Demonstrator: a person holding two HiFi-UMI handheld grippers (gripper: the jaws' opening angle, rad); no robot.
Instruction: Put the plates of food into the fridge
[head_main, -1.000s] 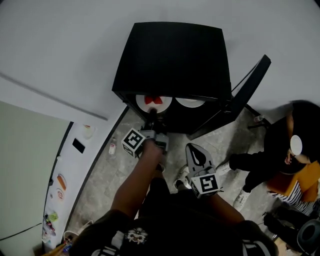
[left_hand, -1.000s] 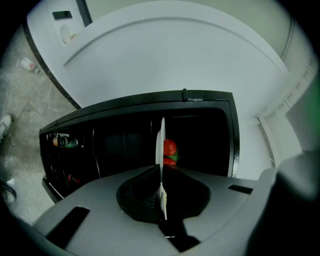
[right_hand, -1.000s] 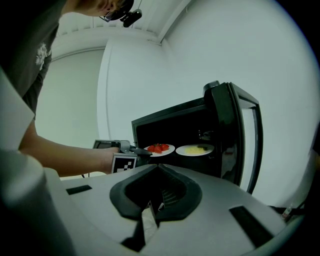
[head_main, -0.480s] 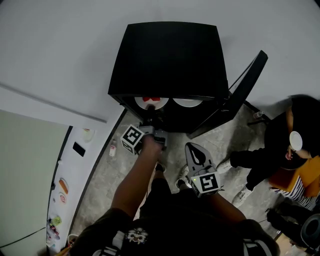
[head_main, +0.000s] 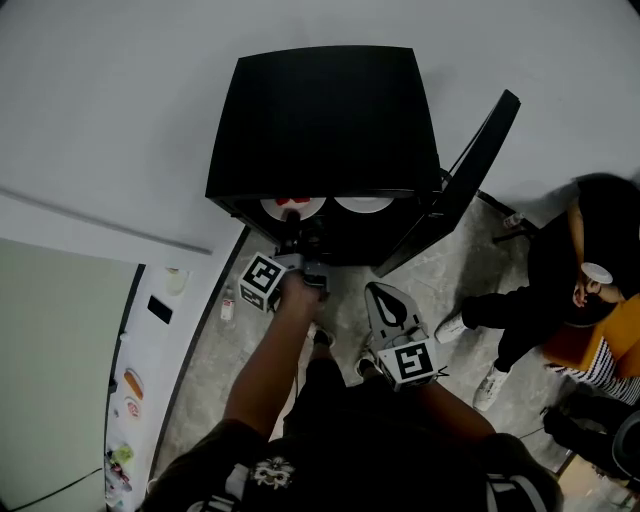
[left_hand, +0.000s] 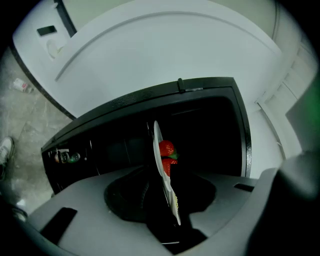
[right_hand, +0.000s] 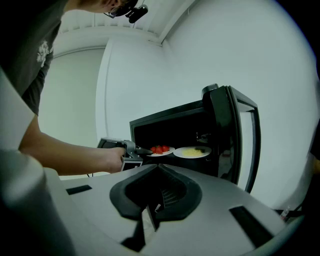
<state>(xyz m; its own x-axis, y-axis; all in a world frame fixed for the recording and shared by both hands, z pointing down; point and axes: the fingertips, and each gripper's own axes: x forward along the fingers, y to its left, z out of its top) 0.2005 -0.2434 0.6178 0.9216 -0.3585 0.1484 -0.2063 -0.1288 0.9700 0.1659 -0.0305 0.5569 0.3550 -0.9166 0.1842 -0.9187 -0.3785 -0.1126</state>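
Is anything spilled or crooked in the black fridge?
Nothing stands out. The plate of red fruit and the plate of yellow food sit level, side by side, inside the fridge, whose door stands open.

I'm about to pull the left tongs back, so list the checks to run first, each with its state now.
1. Fridge door open: ok.
2. Strawberry plate inside fridge: ok.
3. Left tongs have just been opening, plate rim between them; clear of the rim: cannot tell.
4. Second plate inside, right of the first: ok.
5. Right tongs shut, empty: ok.
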